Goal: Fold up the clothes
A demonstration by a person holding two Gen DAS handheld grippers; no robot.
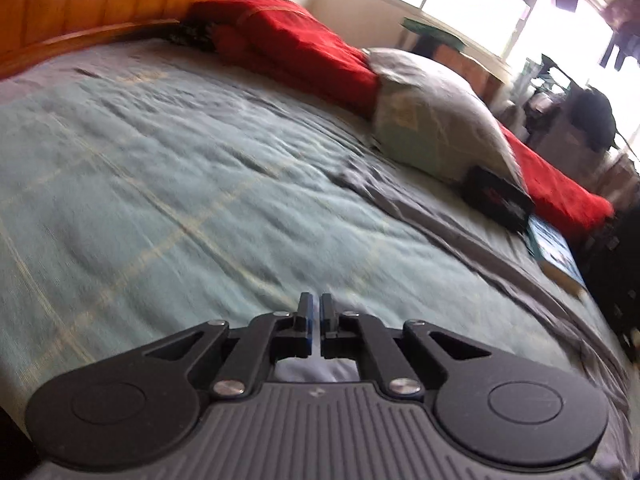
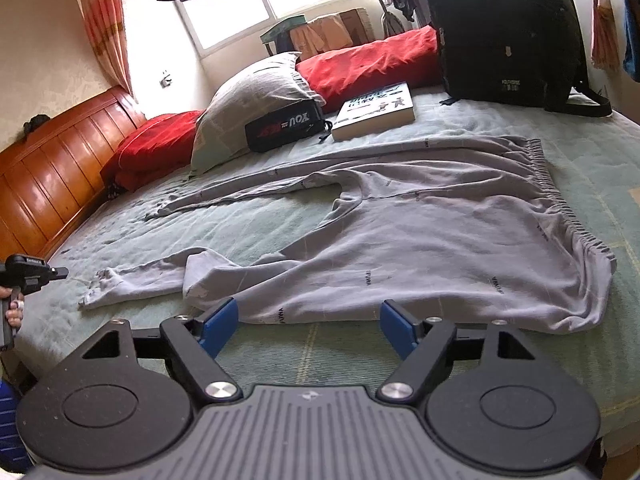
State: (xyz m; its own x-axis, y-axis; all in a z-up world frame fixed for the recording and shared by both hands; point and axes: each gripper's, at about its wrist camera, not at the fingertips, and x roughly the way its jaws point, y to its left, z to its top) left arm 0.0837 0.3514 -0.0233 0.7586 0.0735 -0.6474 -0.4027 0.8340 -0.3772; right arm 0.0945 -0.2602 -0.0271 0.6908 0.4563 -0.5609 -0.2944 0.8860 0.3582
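A: Far left in the right wrist view, the left gripper (image 2: 60, 271) is hovering off the bedside, a hand (image 2: 14, 312) on its handle. Its own view is showing the fingers nearly together, nothing between them, so clenched and empty.

B: And the garment?

A: Grey trousers (image 2: 400, 232) are lying spread out on the green bedspread (image 2: 592, 168), not folded. Leg cuffs are pointing left toward the headboard (image 2: 52, 184), elastic waistband at right. The near leg is doubling over itself by its cuff; the far leg is lying straighter.

B: Right side?

A: Right gripper (image 2: 308, 322) is sitting just short of the near edge of the trousers, jaws wide apart, holding nothing.

B: Tips for doing this well?

A: My guess: pinch only fabric, not the bedspread, and flatten that doubled cuff so the legs are stacking evenly. Keep clear of the pillow (image 2: 256, 100), black pouch (image 2: 284, 126), book (image 2: 376, 112) and backpack (image 2: 508, 32) along the far side.
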